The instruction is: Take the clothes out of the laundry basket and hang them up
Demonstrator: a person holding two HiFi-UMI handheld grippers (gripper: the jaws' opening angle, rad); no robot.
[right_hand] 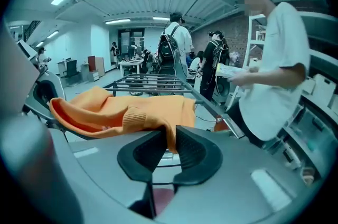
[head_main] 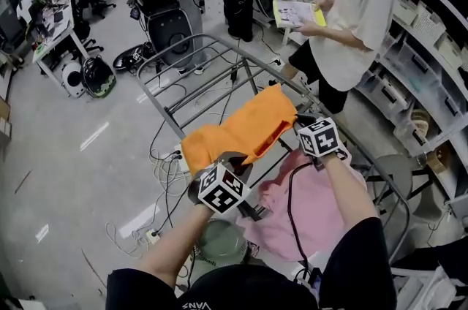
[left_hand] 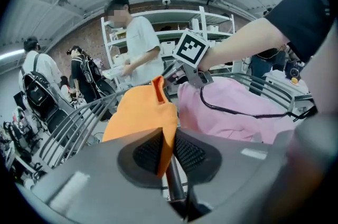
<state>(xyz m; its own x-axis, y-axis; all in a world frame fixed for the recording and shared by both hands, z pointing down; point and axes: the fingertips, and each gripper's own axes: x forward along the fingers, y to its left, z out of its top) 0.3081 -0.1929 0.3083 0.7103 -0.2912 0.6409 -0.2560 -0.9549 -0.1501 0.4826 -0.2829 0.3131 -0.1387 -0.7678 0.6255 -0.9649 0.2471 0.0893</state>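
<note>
Grey workshop flooring, shelving and a few bystanders surround a metal drying rack (right_hand: 153,79), the nearest of them a person in a white shirt (head_main: 351,16) standing beyond the right gripper (head_main: 296,127). That gripper is nearly closed, its pads pinching one edge of the orange garment (head_main: 241,129). The left gripper (head_main: 230,159) is likewise clamped on the opposite edge, so the cloth hangs stretched between the two and sags onto the rack's bars ahead of them. A pink garment (head_main: 307,206) already lies on the rack, under and just behind the right gripper, with a black cable (head_main: 290,191) trailing over it. Each grip takes only a thin bite of hem, so I judge a tug could pull the fabric free on one side. Uneven letting go could leave the bunched cloth sliding off a bar, and the cable might drag the pink piece. Count: two grippers, one orange garment, one pink garment, one rack, one cable; the people farther off are too crowded to number.
</note>
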